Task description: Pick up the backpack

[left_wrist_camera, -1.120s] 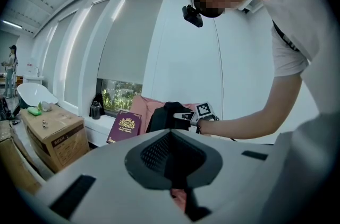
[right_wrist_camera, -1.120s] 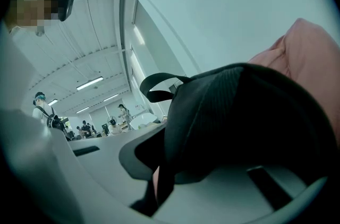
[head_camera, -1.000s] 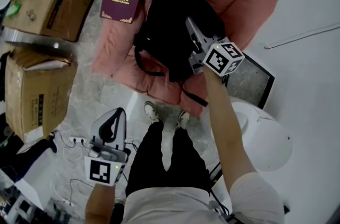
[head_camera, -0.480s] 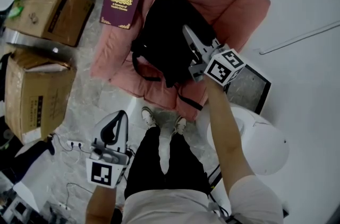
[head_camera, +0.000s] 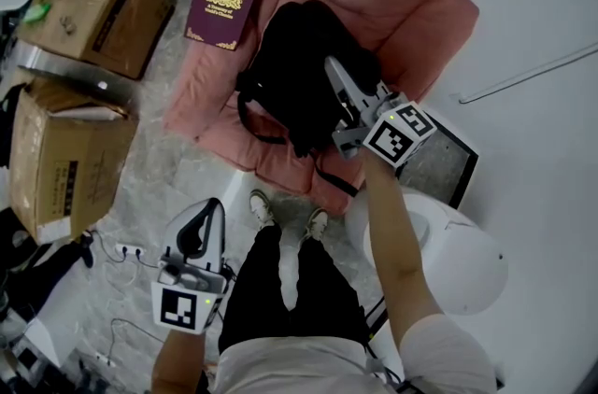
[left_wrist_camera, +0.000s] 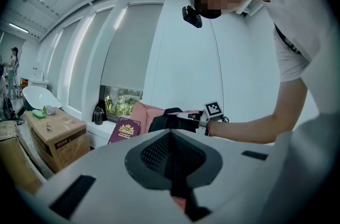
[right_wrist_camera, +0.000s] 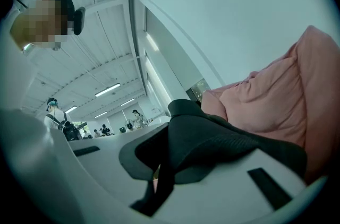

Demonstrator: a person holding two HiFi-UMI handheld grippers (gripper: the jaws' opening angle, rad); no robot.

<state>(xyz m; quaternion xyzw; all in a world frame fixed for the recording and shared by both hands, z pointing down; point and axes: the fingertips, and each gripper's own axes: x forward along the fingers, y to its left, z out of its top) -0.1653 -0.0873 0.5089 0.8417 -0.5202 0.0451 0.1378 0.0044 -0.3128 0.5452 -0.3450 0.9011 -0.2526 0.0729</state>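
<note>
Off to the left, near two cardboard boxes (head_camera: 93,0), the left gripper (head_camera: 206,213) hangs low beside the person's legs, its jaws pressed together on nothing. Further right, a maroon book (head_camera: 224,5) lies at the edge of a pink cushion (head_camera: 411,0). The black backpack (head_camera: 294,70) is over that cushion, and the right gripper (head_camera: 333,67) pinches its black fabric.

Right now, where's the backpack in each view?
Head view: backpack upper centre, on the pink cushion.
Left gripper view: small, mid-frame just above the jaws, cushion at its left.
Right gripper view: black fabric at centre, pinched in the jaws, cushion at right.
Shared landmark: the pink cushion.
</note>
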